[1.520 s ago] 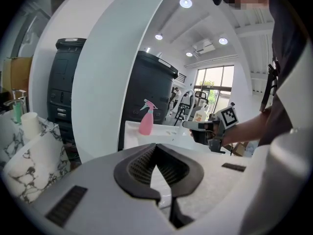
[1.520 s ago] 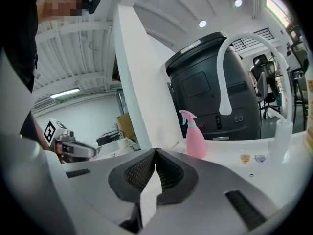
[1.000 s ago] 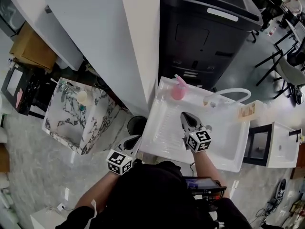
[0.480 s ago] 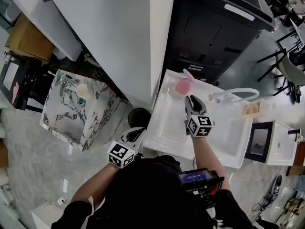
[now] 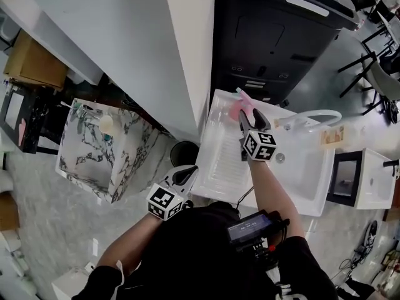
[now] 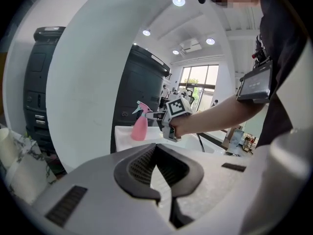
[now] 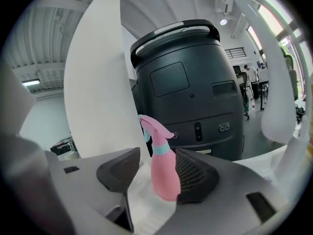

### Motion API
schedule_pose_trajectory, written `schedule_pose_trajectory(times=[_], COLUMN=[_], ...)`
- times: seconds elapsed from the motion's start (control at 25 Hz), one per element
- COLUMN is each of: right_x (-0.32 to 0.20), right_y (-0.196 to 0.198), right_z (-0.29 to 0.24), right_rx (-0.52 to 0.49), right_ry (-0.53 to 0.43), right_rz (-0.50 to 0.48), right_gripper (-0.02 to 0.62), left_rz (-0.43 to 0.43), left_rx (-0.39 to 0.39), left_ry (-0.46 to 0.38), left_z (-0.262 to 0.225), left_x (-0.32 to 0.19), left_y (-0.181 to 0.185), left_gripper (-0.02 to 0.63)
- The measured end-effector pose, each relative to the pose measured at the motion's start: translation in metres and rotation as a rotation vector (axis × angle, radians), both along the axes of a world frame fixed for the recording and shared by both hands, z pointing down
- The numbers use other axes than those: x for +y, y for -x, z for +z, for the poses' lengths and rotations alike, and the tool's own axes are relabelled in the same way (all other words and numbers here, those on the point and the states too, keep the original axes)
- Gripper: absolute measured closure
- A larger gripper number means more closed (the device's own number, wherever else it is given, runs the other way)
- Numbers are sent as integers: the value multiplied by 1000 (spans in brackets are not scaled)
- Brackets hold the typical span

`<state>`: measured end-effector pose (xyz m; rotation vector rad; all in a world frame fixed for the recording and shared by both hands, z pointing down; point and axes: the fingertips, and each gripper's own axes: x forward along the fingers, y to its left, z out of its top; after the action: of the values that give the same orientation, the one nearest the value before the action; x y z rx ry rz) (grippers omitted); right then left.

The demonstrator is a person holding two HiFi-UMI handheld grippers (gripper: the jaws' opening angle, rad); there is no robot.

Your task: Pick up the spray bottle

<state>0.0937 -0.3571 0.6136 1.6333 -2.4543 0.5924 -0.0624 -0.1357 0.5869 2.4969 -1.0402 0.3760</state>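
A pink spray bottle (image 5: 236, 109) with a teal collar stands upright in the far left corner of a white sink unit (image 5: 300, 174). My right gripper (image 5: 246, 114) reaches over the sink to it. In the right gripper view the spray bottle (image 7: 164, 177) stands between the jaws of my right gripper (image 7: 156, 174), which are opening. The bottle is close to the right pad (image 7: 193, 173) and a gap shows at the left one. My left gripper (image 5: 187, 172) hangs low at the sink's near left corner, shut and empty. Its view shows the bottle (image 6: 140, 127) far ahead.
A tall black bin (image 5: 275, 36) stands behind the sink and a white pillar (image 5: 187, 55) at its left. A white faucet (image 5: 312, 116) arches over the basin at the right. A marble-patterned box (image 5: 94, 161) and a small dark bucket (image 5: 182, 152) sit on the floor at the left.
My right gripper moved away from me across the sink to the pink bottle, and its jaws went from shut to spread around it. The left gripper shifted slightly.
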Motion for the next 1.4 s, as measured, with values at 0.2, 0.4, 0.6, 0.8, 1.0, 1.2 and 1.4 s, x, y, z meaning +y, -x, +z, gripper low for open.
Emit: schedule_pose_trajectory(times=[0.2, 0.4, 0.6, 0.8, 1.0, 1.2, 1.4], right_x=[-16, -30, -37, -42, -41, -34, -25], right_y=[-1, 4, 11, 12, 12, 16, 17], right_z=[0, 0, 6, 8, 8, 7, -2], right_rx=[3, 31, 95, 133, 171, 201, 194], right_ry=[-16, -27, -43, -53, -61, -66, -78], right_rz=[0, -38, -75, -74, -76, -105, -115], right_gripper=[351, 345, 344, 392, 423, 431, 434], left_rz=[-2, -36, -66, -106, -121, -128, -117], left_rx=[-9, -19, -31, -37, -35, -29, -23], left_ry=[19, 33, 37, 46, 44, 44, 40], left_z=[4, 6, 8, 10, 9, 9, 8], left_x=[7, 11, 15, 21, 24, 26, 29], left_y=[-4, 2, 11, 21, 26, 30, 31], left_gripper=[600, 600, 600, 600, 600, 600, 600])
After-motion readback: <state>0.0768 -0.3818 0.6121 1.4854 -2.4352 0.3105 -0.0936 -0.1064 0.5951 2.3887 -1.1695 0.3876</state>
